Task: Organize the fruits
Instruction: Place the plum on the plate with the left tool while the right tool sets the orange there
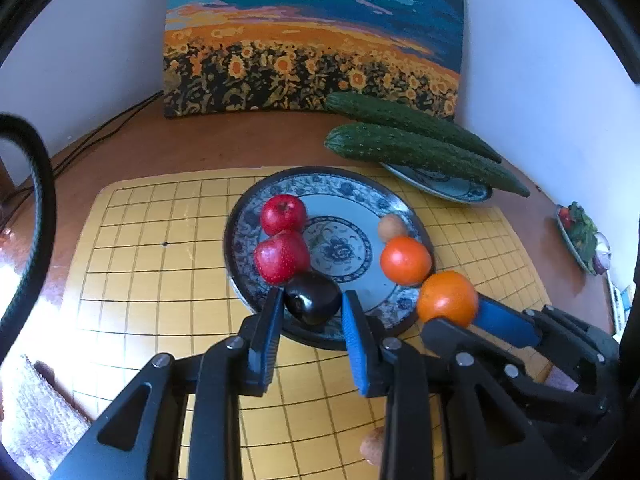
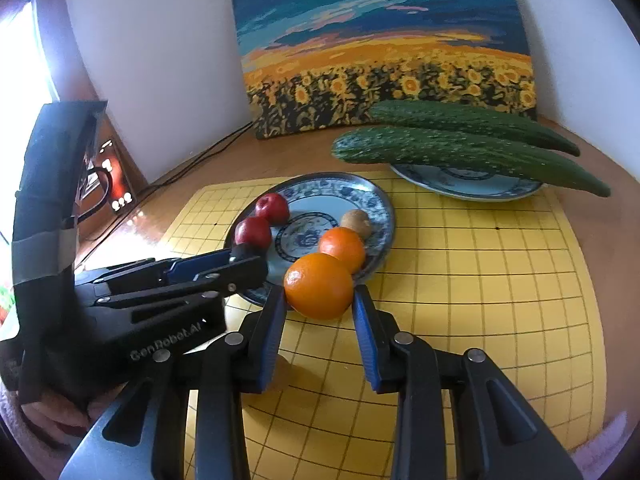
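A blue-patterned plate sits on the yellow grid mat. It holds two red apples, an orange and a small tan fruit. My left gripper is shut on a dark plum over the plate's near rim; it also shows in the right wrist view. My right gripper is shut on a second orange at the plate's near right edge.
Two cucumbers lie on a second plate at the back right. A sunflower painting leans on the wall. A small salad dish sits far right. Cables run at the back left.
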A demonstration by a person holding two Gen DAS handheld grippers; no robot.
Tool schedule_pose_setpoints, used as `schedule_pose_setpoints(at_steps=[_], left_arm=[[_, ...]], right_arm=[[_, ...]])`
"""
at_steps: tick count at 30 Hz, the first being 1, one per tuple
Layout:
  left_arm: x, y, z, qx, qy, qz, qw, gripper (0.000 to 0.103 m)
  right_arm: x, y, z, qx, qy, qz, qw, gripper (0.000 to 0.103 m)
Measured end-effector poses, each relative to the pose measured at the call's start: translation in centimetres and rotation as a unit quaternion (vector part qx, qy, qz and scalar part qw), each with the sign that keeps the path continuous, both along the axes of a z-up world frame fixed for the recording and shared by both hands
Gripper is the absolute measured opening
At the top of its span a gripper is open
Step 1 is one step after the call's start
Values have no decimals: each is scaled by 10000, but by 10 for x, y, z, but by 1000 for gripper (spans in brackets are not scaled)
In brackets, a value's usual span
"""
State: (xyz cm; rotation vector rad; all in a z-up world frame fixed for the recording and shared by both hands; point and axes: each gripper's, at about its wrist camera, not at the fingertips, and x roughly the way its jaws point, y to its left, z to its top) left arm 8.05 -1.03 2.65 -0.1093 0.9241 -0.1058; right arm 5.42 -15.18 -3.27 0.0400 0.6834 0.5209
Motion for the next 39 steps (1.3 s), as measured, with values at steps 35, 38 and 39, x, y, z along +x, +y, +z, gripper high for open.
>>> schedule_pose_setpoints(at_steps=[35,38,39], left_arm=[[-4,10,4,-331,-47,156,9993,37],[-5,8,6,-327,-67,128,9994,37],[-6,7,7,-327,-72,123,9994,37]], right_arm=[[8,-1,-6,-17,-12,77,10000,42],[5,-3,-3,-33,-80,52,9999,43],[4,-3,-3,-35,-93,48,9999,43]])
